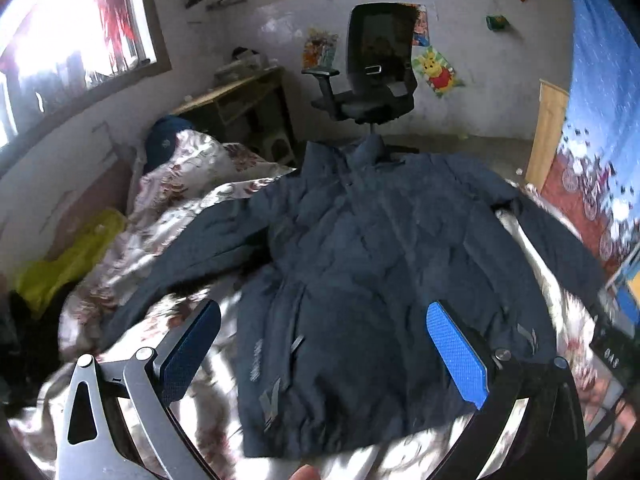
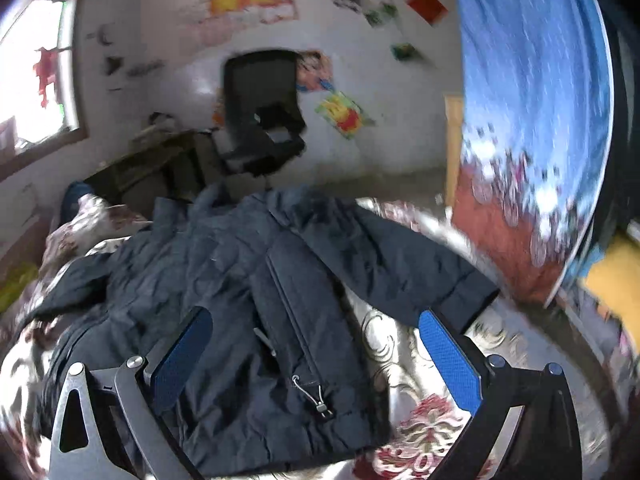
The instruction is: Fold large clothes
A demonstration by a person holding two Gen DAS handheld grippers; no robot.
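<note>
A dark navy jacket (image 1: 368,264) lies spread front-up on a floral bedspread (image 1: 184,184), collar toward the far end, both sleeves stretched out to the sides. My left gripper (image 1: 324,312) hovers open above the jacket's lower hem, nothing between its blue pads (image 1: 456,356). In the right wrist view the same jacket (image 2: 224,304) fills the middle, its right sleeve (image 2: 404,272) reaching toward the bed's edge. My right gripper (image 2: 316,322) is open over the jacket's lower right corner, near a zipper pull and cord toggle (image 2: 316,396). The right wrist view is motion-blurred.
A black office chair (image 1: 372,68) stands beyond the bed's far end, beside a wooden desk (image 1: 240,100). A window (image 1: 72,32) is at the left. A blue and red patterned curtain (image 1: 600,120) hangs at the right. A yellow bag (image 1: 68,260) lies left of the bed.
</note>
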